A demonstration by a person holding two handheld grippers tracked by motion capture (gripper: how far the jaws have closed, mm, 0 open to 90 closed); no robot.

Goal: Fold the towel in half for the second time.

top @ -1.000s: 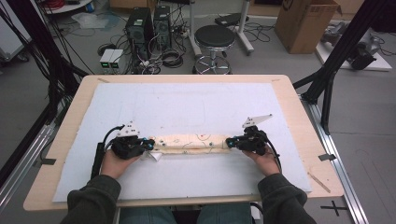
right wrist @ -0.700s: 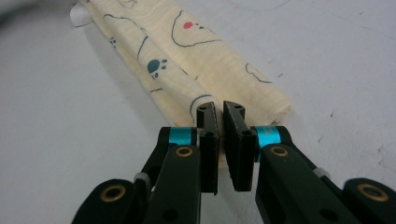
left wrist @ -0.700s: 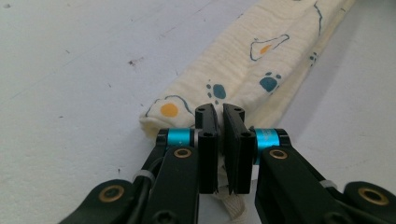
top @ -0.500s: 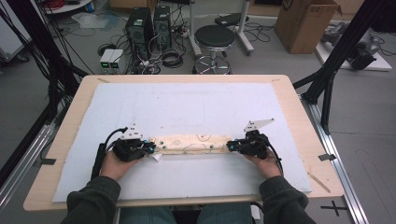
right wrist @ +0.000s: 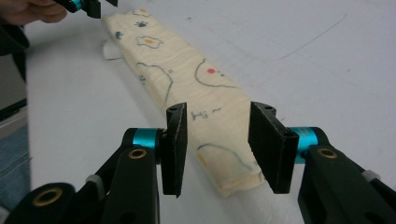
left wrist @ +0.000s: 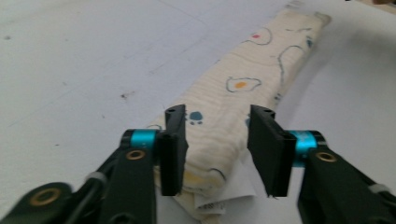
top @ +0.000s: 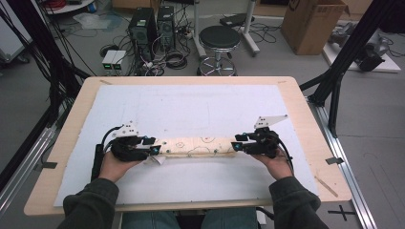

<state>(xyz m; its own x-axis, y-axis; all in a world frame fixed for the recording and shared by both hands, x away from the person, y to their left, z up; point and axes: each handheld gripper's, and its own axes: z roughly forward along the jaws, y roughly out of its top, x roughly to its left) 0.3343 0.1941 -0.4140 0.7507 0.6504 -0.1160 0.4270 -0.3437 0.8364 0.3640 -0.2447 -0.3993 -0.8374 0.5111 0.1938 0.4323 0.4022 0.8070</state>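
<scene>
A cream cloth point(top: 198, 145) printed with small coloured drawings lies folded into a long narrow strip across the white mat. My left gripper point(top: 154, 149) stands open at the strip's left end, its jaws on either side of the cloth point(left wrist: 224, 107) where a white label point(left wrist: 229, 193) sticks out. At the strip's right end my right gripper point(top: 236, 146) is open too, straddling the cloth point(right wrist: 187, 88) without closing on it. Far up the right gripper view, the left gripper point(right wrist: 88, 5) and a hand appear at the other end.
The white mat point(top: 191, 105) covers most of the wooden table point(top: 305, 119). Beyond the table's far edge stand a black stool point(top: 219, 38), computer towers point(top: 148, 24) with cables, and a cardboard box point(top: 313, 19). Black frame legs point(top: 334, 81) flank the right side.
Both grippers have eased slightly inward and down along the strip's ends; the cloth lies in the same place, flat on the mat.
</scene>
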